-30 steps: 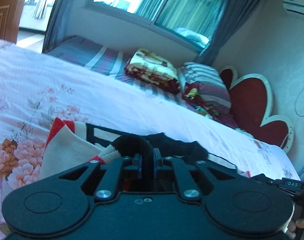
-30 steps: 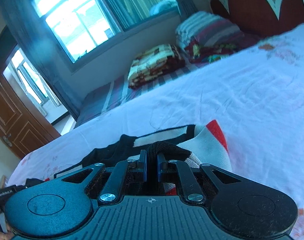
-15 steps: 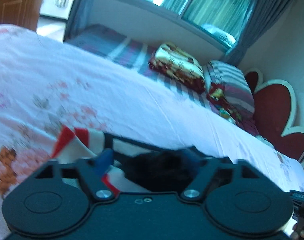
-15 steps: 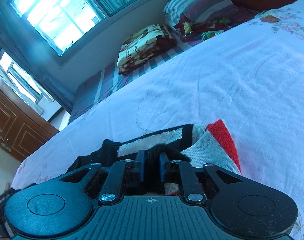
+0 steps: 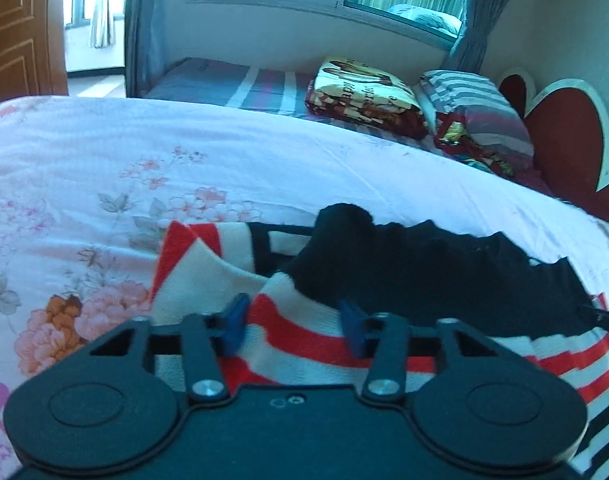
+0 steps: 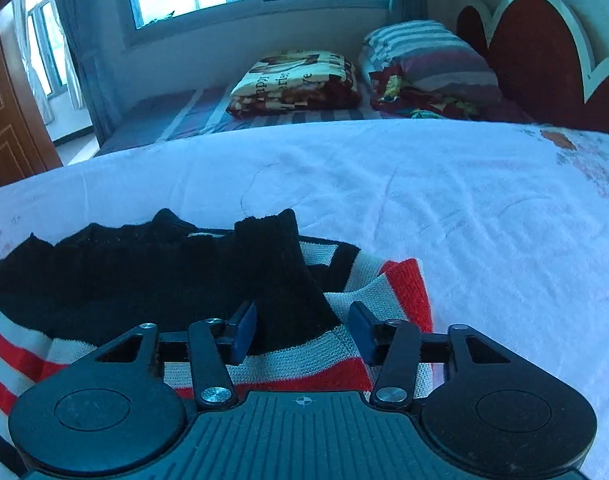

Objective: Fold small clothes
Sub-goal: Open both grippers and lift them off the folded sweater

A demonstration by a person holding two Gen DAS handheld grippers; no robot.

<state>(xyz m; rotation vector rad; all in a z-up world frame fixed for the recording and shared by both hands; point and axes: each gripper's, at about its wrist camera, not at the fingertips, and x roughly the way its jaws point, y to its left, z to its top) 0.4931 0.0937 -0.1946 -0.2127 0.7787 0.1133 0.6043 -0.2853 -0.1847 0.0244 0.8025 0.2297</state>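
Sweater (image 5: 312, 336): striped red, cream and black knit, lying folded on the floral bedsheet (image 5: 104, 168).
Left gripper (image 5: 294, 326): jaws standing apart above the striped knit after closing in, pads gripping nothing.
Right gripper (image 6: 302, 332): jaws parted, also closing in, straddling the black sleeve (image 6: 280, 272) without pinching it.
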